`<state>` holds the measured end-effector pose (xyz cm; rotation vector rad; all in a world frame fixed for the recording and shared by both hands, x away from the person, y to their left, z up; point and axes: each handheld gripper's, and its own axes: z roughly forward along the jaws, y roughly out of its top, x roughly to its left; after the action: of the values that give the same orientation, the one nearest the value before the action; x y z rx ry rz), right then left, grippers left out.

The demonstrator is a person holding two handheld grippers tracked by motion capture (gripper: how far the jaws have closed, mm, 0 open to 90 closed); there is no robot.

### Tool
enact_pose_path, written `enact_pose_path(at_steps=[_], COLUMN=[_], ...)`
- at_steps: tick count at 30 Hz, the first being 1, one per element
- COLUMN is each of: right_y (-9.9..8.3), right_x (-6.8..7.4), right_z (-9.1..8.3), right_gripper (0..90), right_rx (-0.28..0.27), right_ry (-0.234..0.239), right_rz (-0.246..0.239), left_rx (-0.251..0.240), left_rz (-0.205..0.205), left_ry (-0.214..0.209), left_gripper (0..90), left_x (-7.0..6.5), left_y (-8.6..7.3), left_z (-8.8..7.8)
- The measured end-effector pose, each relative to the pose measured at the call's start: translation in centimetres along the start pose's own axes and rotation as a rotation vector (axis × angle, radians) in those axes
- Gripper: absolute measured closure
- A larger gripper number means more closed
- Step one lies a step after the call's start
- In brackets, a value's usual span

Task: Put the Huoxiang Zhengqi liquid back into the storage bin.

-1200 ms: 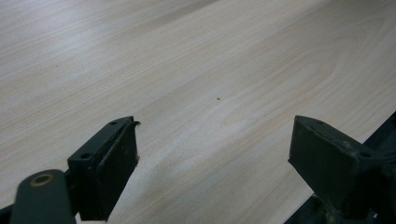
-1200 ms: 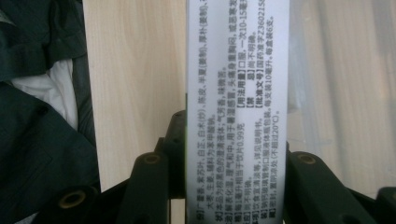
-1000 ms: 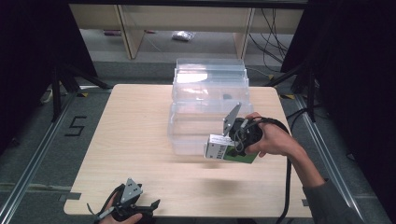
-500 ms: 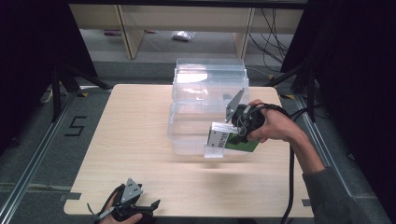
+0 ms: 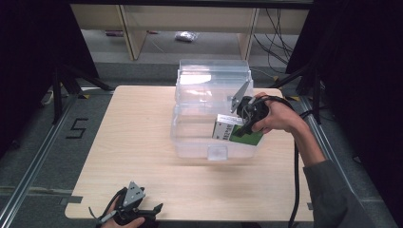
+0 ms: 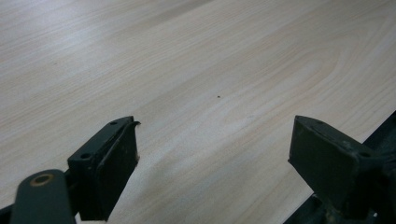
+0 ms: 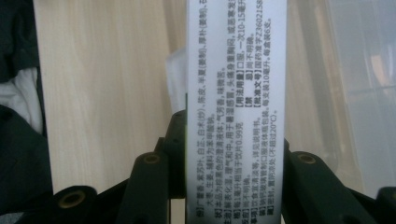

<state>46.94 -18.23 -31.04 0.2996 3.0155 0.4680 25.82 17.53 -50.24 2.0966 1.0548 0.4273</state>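
While its jaws clamp a white-and-green box (image 5: 231,131) over the clear plastic bin (image 5: 195,142), the right gripper (image 5: 243,124) hides the box's lower end | left gripper (image 6: 212,163) gapes wide, empty, above the table (image 5: 138,137) | box print blurred.

Pale matt wood-grain table (image 5: 142,142); clear glossy plastic bin (image 5: 199,137); printed smooth card box (image 7: 236,93).

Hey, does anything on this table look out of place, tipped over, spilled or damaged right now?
Nothing looks spilled or damaged. The green and white box sits tilted, but only because the right gripper grips it at the clear plastic bin. The left gripper rests open near the table's front edge.
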Motion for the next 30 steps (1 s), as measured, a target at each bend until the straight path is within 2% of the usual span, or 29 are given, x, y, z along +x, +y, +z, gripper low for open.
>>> enact_pose_path(at_steps=[2,4,5,8,9,10,11,12,13,14,17,22,23,24,25,28,30], right_y=[-0.1,-0.1,-0.2,-0.2,-0.3,-0.3,-0.3,-0.4,-0.4,-0.5,-0.6,-0.7,-0.7,-0.7,-0.6,-0.6,-0.7], right_x=[-0.5,-1.3,-1.3,-2.3,-2.4,-2.7,-2.9,-3.4,-3.3,-3.5,-4.4,-5.0,-5.1,-5.1,-5.2,-5.4,-5.4], right_z=[0.1,0.3,0.3,0.5,0.6,0.7,0.8,1.0,1.1,1.3,1.7,2.5,2.7,2.9,3.1,3.5,3.9], right_gripper=[64.8,64.8,64.8,64.8,64.7,64.8,64.8,64.8,64.7,64.7,64.7,64.7,64.7,64.7,64.7,64.7,64.7], right_rx=[0.004,-0.003,0.006,-0.001,0.006,0.000,0.005,-0.004,0.006,0.011,0.035,0.036,0.036,0.048,0.053,0.047,0.055], right_ry=[0.000,0.001,-0.002,-0.006,-0.004,0.001,-0.003,0.000,-0.001,0.006,-0.020,-0.024,-0.023,-0.027,-0.021,-0.012,-0.011], right_rz=[0.016,-0.015,0.016,-0.010,0.011,-0.004,0.010,-0.015,0.024,0.025,-0.011,0.004,-0.010,-0.001,-0.013,-0.018,-0.004], left_rx=[-0.001,0.000,0.000,-0.007,-0.007,-0.005,-0.003,-0.006,-0.014,-0.008,-0.012,-0.003,-0.004,-0.004,-0.003,-0.003,-0.004], left_rz=[-0.006,0.001,0.000,-0.006,-0.008,-0.008,-0.008,-0.009,-0.011,-0.010,-0.010,-0.011,-0.012,-0.012,-0.011,-0.011,-0.012], left_ry=[0.003,-0.002,-0.002,-0.002,-0.002,0.004,0.000,0.002,-0.002,-0.003,-0.002,-0.001,-0.001,-0.001,-0.001,-0.001,-0.001], left_gripper=[14.9,14.8,14.9,14.8,14.8,14.8,14.8,14.8,14.8,14.9,14.9,14.9,14.9,14.9,14.9,14.9,14.8], left_x=[0.0,0.0,0.0,-0.1,-0.1,-0.1,-0.1,-0.1,-0.1,-0.1,-0.1,-0.1,-0.1,-0.1,-0.1,-0.1,-0.1], left_y=[0.0,0.0,0.0,0.0,0.0,0.0,0.0,0.0,-0.1,0.0,-0.1,0.0,0.0,0.0,0.0,0.0,0.0], left_z=[0.0,0.0,0.0,0.1,0.1,0.1,0.1,0.1,0.1,0.1,0.1,0.0,0.0,0.0,0.0,0.0,0.0])
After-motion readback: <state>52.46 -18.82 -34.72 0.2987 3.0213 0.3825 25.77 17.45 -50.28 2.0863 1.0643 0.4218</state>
